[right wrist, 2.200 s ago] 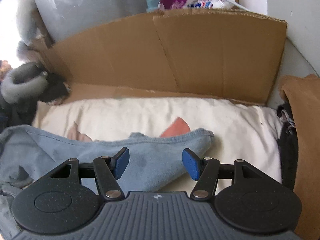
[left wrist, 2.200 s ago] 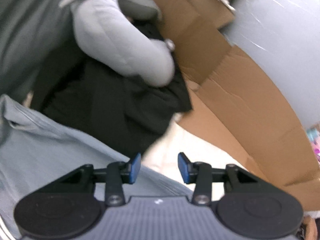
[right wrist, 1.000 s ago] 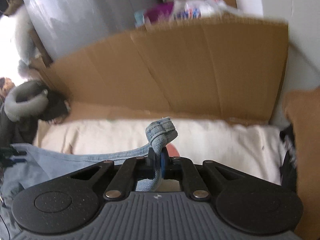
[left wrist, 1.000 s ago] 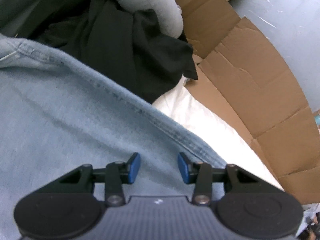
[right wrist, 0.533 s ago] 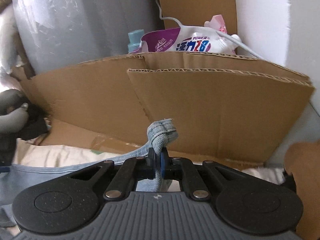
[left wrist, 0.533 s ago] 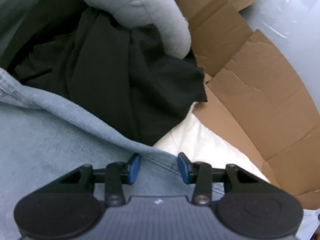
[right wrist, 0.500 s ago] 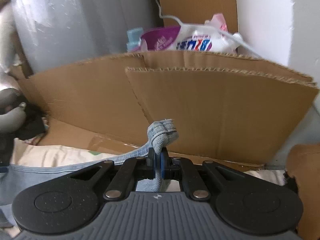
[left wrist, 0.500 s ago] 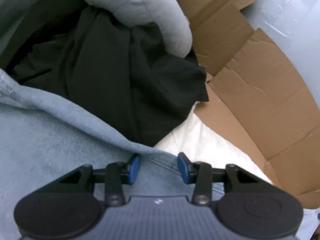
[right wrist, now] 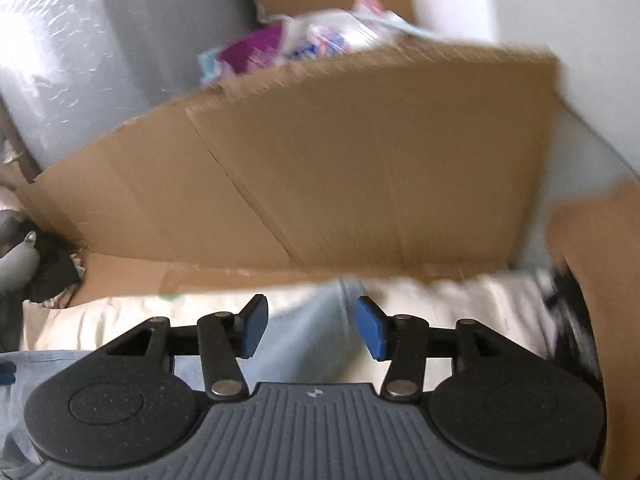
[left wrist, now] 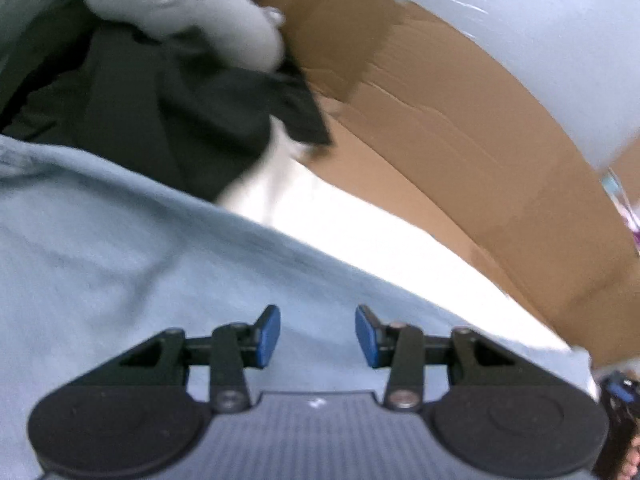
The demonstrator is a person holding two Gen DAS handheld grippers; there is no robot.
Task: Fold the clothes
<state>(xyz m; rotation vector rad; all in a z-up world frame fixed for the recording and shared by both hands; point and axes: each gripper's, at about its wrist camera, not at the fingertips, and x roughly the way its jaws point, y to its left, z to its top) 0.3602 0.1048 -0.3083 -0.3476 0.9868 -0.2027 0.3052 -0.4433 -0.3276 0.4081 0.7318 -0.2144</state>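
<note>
A light blue denim garment (left wrist: 140, 264) spreads over a cream sheet (left wrist: 360, 232) and fills the lower left of the left wrist view. Just above that cloth my left gripper (left wrist: 318, 336) stands open, nothing between its blue pads. In the right wrist view a blurred strip of the same denim (right wrist: 316, 332) lies on the cream sheet (right wrist: 460, 300) below my right gripper (right wrist: 312, 326). That gripper is open too and holds nothing.
A black garment (left wrist: 160, 120) and a grey padded cushion (left wrist: 180, 12) lie past the denim. Brown cardboard walls (right wrist: 360, 168) close the far side, with bags (right wrist: 304, 40) behind them. A tan cloth (right wrist: 612, 280) hangs at the right.
My right gripper has opened and let go of the denim corner, which dropped onto the sheet. The left gripper stayed open and slid right along the denim.
</note>
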